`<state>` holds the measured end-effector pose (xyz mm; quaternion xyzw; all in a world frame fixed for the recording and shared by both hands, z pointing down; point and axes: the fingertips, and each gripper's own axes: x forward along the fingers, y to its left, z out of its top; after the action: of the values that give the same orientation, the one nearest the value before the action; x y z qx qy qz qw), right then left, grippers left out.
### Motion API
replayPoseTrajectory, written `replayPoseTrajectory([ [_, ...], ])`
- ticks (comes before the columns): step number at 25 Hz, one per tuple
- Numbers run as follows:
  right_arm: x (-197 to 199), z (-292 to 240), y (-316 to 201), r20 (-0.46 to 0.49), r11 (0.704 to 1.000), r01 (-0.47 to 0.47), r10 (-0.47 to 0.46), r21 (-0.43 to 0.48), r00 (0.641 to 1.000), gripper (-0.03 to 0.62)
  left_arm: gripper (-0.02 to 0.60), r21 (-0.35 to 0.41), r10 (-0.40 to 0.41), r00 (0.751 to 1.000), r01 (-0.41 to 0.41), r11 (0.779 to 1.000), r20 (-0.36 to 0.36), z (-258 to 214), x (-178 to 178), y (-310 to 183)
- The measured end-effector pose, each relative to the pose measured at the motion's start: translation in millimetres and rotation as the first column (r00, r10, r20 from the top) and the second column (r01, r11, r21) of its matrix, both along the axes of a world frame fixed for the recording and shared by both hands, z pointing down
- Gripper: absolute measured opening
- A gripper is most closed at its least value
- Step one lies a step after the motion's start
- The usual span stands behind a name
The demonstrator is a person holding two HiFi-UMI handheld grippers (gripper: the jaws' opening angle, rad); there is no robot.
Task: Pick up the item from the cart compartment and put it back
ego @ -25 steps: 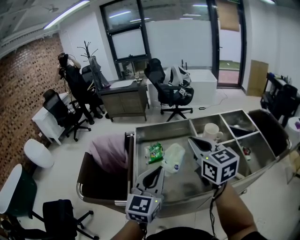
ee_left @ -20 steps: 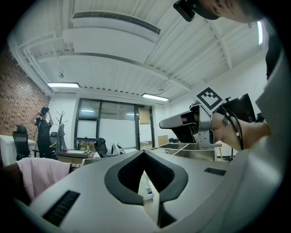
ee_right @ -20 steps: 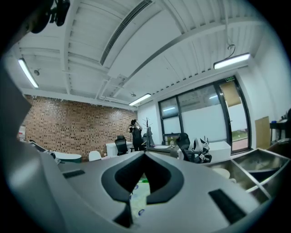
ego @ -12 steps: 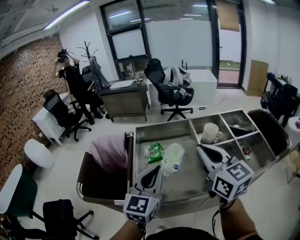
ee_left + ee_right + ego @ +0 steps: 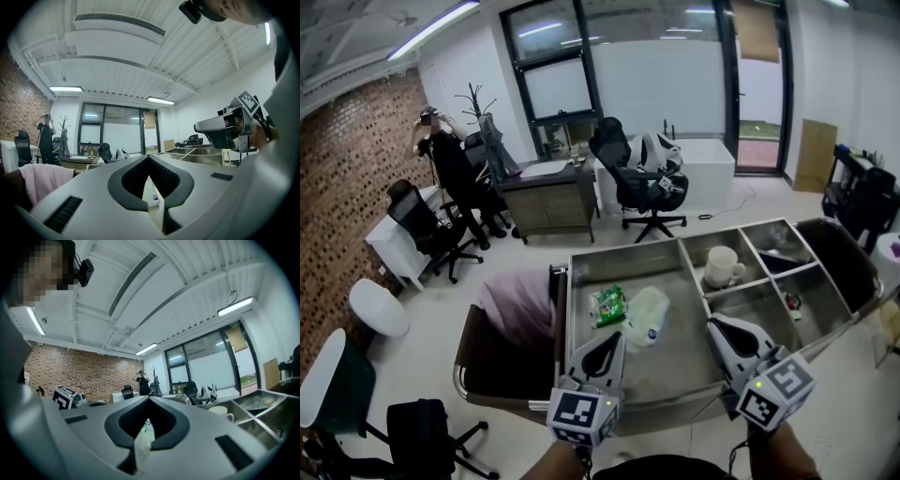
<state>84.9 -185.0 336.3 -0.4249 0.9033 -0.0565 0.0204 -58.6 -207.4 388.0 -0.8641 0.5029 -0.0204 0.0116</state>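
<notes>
Right gripper (image 5: 717, 328) has dropped toward lower right; left gripper (image 5: 613, 339) stays. Both jaws are pressed together, pinching nothing. Cart (image 5: 619, 255) holds one mug (image 5: 722, 266), one bottle (image 5: 647, 316), one packet (image 5: 608, 305).

Head view: set high above the cart (image 5: 623, 251), facing forward and steeply down; both grippers sit close at 6 o'clock. Left gripper view: low at cart level, tilted up along its fingers (image 5: 84, 197); right gripper (image 5: 201, 127) near at 3 o'clock. Right gripper view: equally low; left gripper (image 5: 80, 401) at 9 o'clock. All three views share the cart and the distant standing person (image 5: 441, 141).
</notes>
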Motion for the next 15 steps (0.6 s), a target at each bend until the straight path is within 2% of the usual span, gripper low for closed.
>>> replayPoseTrajectory([
  [6, -2, 24, 3, 0.026, 0.999, 0.010, -0.009, -0.045, 1.000, 0.017, 0.000, -0.001, 0.004, 1.000, -0.004, 1.000, -0.006, 0, 2, 0],
  [15, 0, 29, -3, 0.019, 0.999, -0.004, 0.005, -0.051, 1.000, 0.015, 0.000, -0.007, 0.009, 1.000, -0.009, 1.000, -0.001, 3, 3, 1],
])
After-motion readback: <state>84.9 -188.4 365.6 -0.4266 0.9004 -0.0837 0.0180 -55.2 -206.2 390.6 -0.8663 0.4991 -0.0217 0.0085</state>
